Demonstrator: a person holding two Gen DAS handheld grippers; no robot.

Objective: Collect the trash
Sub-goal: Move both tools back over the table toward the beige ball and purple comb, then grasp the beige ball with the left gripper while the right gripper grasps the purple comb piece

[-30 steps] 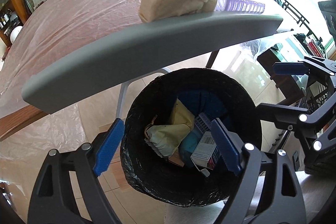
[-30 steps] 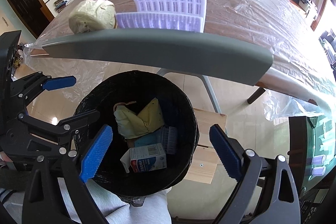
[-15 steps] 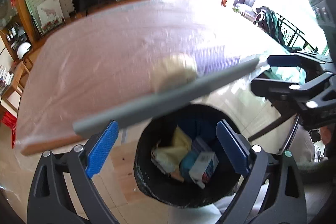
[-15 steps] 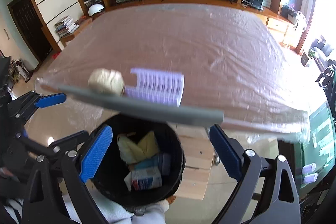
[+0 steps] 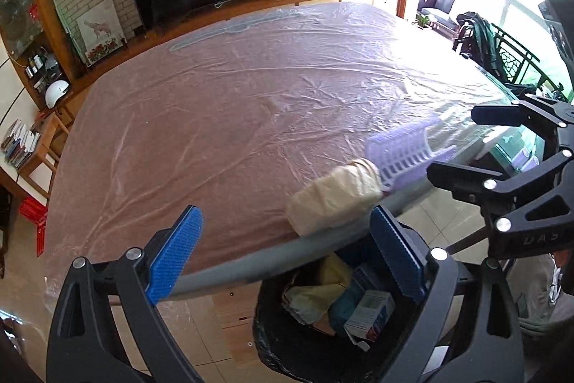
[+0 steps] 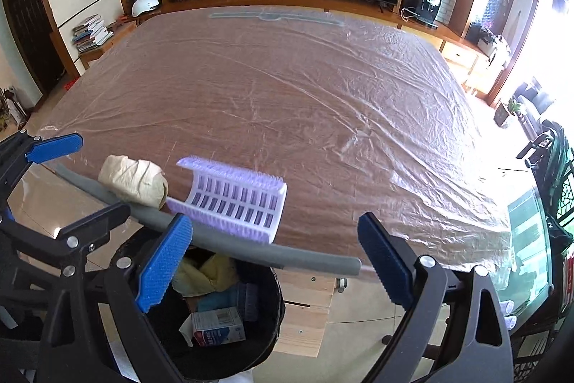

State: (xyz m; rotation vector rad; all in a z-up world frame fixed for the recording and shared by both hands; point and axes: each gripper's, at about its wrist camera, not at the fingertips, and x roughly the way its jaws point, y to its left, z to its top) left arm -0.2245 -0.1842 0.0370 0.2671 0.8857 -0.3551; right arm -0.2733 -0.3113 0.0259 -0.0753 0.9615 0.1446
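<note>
Both claws stand wide open and empty: the left gripper (image 5: 283, 259) and the right gripper (image 6: 274, 262) hang side by side over the near edge of the table (image 6: 287, 88), each with its blue pads well apart and nothing between them. Below them, just off the table's edge, sits the black bin (image 6: 222, 340), already holding a small carton (image 6: 217, 329), a yellow wad (image 6: 208, 271) and some blue scraps. Two pieces of trash are left on the table, right at the padded grey edge strip (image 6: 308, 259): a crumpled beige paper ball (image 6: 134, 180) and, touching it on its right, a lilac slotted plastic tray (image 6: 236, 200) lying with its long sides curled up. By my reading, the step in hand is the reach for the next piece, with neither claw yet committed to one. The ball lies nearer the left gripper, so that claw could drop over it, close across its width and carry it the short way back over the strip into the bin. The tray is wider and thin-walled; it probably wants a pinch on one raised long edge by the right gripper, and a careless nudge at the edge could tip it to the floor beside the bin.
</note>
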